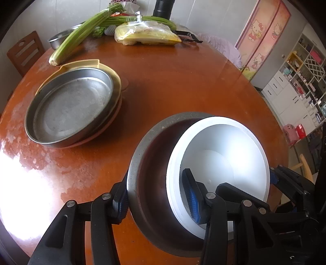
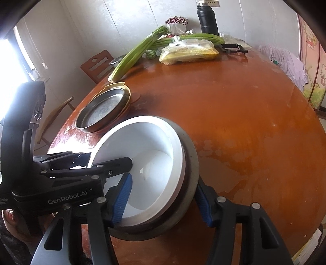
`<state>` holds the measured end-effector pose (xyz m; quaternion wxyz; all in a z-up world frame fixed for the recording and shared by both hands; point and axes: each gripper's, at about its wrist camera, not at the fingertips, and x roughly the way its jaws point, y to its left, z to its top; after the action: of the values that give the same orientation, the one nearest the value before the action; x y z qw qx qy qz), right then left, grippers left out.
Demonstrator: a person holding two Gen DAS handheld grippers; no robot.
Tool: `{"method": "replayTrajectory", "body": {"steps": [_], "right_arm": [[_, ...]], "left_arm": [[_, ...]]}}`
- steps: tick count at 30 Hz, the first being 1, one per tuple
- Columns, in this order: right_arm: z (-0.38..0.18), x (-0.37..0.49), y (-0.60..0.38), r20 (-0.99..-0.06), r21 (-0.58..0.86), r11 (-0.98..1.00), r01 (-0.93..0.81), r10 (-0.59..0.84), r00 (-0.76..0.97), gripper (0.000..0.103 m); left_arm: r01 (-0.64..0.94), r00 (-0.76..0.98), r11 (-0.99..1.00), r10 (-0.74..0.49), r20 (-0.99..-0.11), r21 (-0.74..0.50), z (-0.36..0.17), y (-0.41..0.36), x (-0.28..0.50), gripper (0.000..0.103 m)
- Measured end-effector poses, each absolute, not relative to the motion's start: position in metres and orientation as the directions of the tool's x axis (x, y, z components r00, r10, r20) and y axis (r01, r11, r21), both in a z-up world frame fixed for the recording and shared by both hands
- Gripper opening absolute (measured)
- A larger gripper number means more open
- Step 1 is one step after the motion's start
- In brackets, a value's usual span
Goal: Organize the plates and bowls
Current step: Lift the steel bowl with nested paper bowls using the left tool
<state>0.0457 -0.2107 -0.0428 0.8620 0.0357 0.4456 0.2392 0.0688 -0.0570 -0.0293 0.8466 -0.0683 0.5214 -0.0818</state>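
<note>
A white bowl (image 1: pixel 222 163) sits tilted inside a steel bowl (image 1: pixel 150 163), near the round table's front. My left gripper (image 1: pixel 156 199) straddles the near walls of both bowls, one finger outside the steel bowl, the other inside the white bowl. My right gripper (image 2: pixel 163 201) straddles the same pair (image 2: pixel 146 163) from the other side, one finger inside the white bowl, one outside the steel bowl (image 2: pixel 191 159). Whether either grips tightly is unclear. A steel pan (image 1: pixel 71 106) rests on stacked yellow and pink plates (image 1: pixel 114 75) at the left, also in the right wrist view (image 2: pixel 101 114).
Celery (image 1: pixel 81 34), a bagged yellow package (image 1: pixel 146 34), a black bottle (image 2: pixel 207 18), a small steel bowl (image 1: pixel 59 38) and a black tool (image 1: pixel 189 36) lie at the table's far edge (image 1: pixel 224 61). Wooden chairs (image 1: pixel 24 53) stand left. Shelving (image 1: pixel 301 81) is at right.
</note>
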Motion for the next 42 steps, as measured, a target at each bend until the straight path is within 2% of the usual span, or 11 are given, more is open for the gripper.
{"method": "replayTrajectory", "body": {"steps": [12,25,42], "right_arm": [[-0.013,0.056,-0.196,-0.736,0.252,0.875,-0.412,0.450,0.505,0.059],[0.035,0.097,-0.132,-0.705,0.219,0.842,-0.493,0.485,0.517,0.059],[0.019,0.154,-0.046,-0.739,0.200,0.805,-0.558,0.498,0.453,0.058]], "left_arm": [[0.047,0.484,0.977,-0.206,-0.851,-0.210,0.002,-0.034,0.077,0.048],[-0.025,0.550,0.977,-0.163,-0.819,-0.212,0.045,0.038,0.111,0.048],[-0.127,0.535,0.967,-0.121,-0.836,-0.221,0.018,0.112,0.147,0.046]]}}
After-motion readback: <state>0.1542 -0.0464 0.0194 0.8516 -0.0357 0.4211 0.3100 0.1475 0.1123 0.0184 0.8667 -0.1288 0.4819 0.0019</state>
